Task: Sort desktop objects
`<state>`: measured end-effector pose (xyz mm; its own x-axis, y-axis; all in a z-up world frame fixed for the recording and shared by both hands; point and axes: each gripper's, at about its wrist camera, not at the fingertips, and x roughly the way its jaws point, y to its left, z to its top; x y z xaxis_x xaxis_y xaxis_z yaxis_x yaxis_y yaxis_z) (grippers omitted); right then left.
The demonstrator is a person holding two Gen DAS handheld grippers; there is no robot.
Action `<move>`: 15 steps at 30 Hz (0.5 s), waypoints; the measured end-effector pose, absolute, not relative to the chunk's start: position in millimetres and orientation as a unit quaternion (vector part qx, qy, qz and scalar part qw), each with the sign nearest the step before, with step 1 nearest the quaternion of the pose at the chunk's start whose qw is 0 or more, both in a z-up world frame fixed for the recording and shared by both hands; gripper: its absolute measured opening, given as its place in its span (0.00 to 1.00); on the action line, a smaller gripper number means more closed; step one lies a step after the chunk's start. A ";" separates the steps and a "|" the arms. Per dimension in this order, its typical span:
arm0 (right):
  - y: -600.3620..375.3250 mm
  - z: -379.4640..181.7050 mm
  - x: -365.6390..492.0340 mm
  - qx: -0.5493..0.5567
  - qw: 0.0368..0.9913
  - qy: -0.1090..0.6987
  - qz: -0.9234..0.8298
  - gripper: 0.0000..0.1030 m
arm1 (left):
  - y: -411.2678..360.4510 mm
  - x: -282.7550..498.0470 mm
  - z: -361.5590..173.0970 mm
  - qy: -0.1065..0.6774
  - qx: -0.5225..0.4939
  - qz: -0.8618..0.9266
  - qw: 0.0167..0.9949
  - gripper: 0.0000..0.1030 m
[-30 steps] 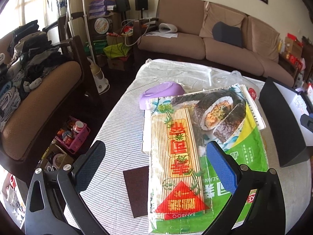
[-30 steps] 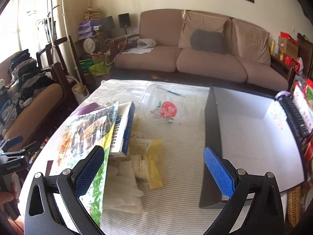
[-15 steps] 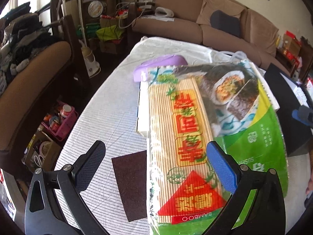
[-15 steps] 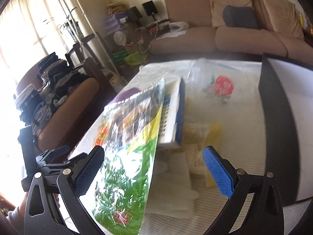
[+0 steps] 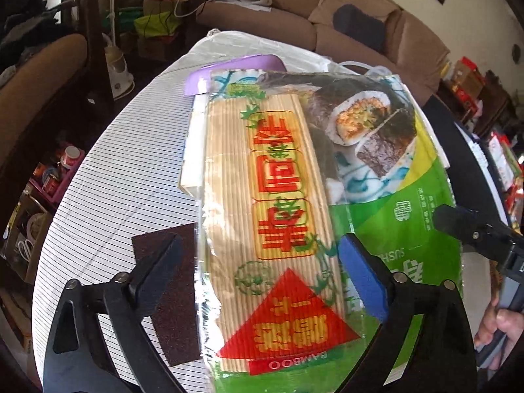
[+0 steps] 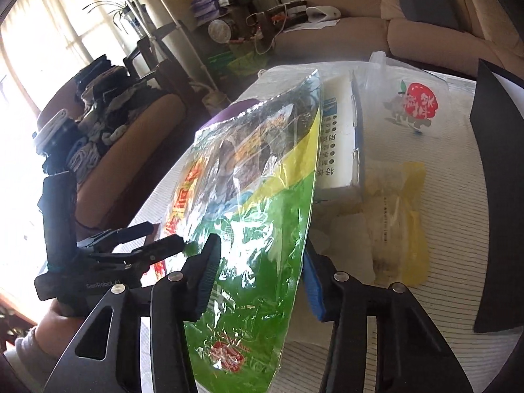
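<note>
A flat plastic pack with a bamboo sushi mat point(image 5: 281, 196) lies on the striped tablecloth point(image 5: 114, 180), partly on a white box point(image 5: 190, 163). My left gripper point(image 5: 258, 271) is low over the pack's near end. Its jaws are closing, the mat strip lies between them, and the pads do not press it. My right gripper point(image 6: 258, 278) is at the pack's green side point(image 6: 262, 196), which fills the gap between its closing jaws with room left. One right finger point(image 5: 458, 229) shows in the left wrist view. The left gripper point(image 6: 163, 234) shows in the right wrist view.
A dark brown pad point(image 5: 170, 294) lies under my left finger. A purple dish point(image 5: 235, 68) sits behind the pack. Right of the white box point(image 6: 340, 137) are a yellow packet point(image 6: 399, 222), a clear printed bag point(image 6: 412, 104) and a black open box point(image 6: 497, 196). An armchair and a sofa surround the table.
Both grippers have sunk toward the pack. The right one swung left onto the pack's green side and its jaws narrowed a lot. The left jaws narrowed a little.
</note>
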<state>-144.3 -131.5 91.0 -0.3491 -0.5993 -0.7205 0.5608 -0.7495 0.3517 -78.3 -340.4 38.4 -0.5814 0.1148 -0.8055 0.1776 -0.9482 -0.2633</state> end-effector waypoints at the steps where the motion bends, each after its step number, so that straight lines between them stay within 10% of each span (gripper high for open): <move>1: -132.7 90.3 -141.1 0.449 0.356 -0.017 -0.820 0.44 | -336.3 -77.5 40.5 0.155 0.457 -0.876 0.016 0.81; 15: -176.2 93.1 -74.3 0.453 0.408 0.025 -0.792 0.37 | -321.5 -44.5 61.1 0.127 0.463 -0.877 -0.002 0.68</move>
<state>-74.3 -176.2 93.1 -0.2562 -0.6235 -0.7386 0.6685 -0.6662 0.3306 -44.5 -321.5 61.1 -0.5709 0.1203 -0.8122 0.1150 -0.9677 -0.2242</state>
